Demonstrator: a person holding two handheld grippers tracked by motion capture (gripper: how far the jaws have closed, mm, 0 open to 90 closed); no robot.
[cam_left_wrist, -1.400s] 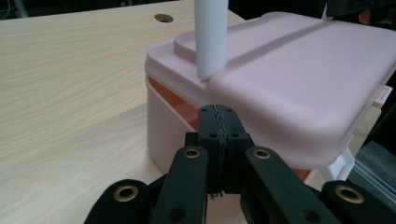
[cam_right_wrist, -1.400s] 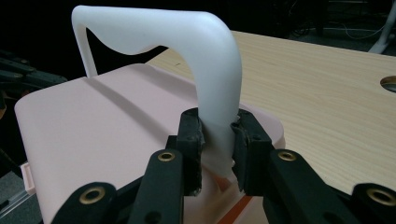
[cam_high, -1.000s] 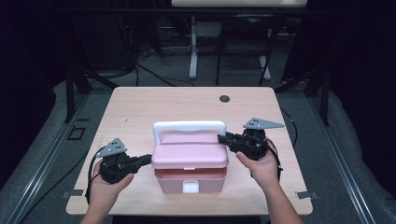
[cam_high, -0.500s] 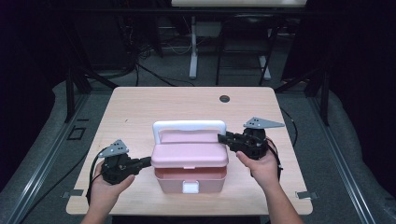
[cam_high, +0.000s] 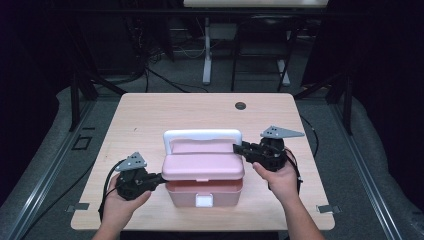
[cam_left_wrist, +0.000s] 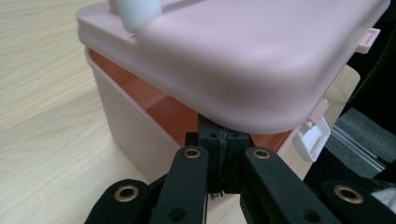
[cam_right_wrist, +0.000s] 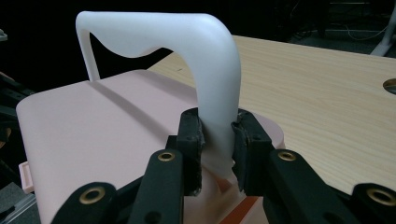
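Find the box (cam_high: 204, 186) at the near middle of the table (cam_high: 150, 115), with its pink lid (cam_high: 202, 167) already raised a crack off the base (cam_left_wrist: 126, 121) and the white latch (cam_high: 204, 201) hanging free at the front. Note the left gripper (cam_high: 159, 178) with jaws pressed together on nothing, tucked as a wedge under the lid's left edge, tips reaching into the gap above the base rim. Note the right gripper (cam_high: 239, 149) clamped on the right leg of the white handle (cam_high: 202, 135), low down near where that leg meets the lid. Judged from this: opening the lid, with the lift barely begun. To do it well, raise with both at once, pushing up gently from below on the left while drawing the handle up and back on the right, so as not to twist the lid across its hinge. Go slowly and follow an arc about the rear edge rather than pulling straight up; otherwise expect the light base to come off the table with the lid. Watch for the closed left tips slipping out from under the rounded edge, and slide them a little deeper if so. Grip the handle firmly but without crushing, since thin plastic like this probably flexes. Should the base start to tip or skate, pause and press it down with the left before going on.
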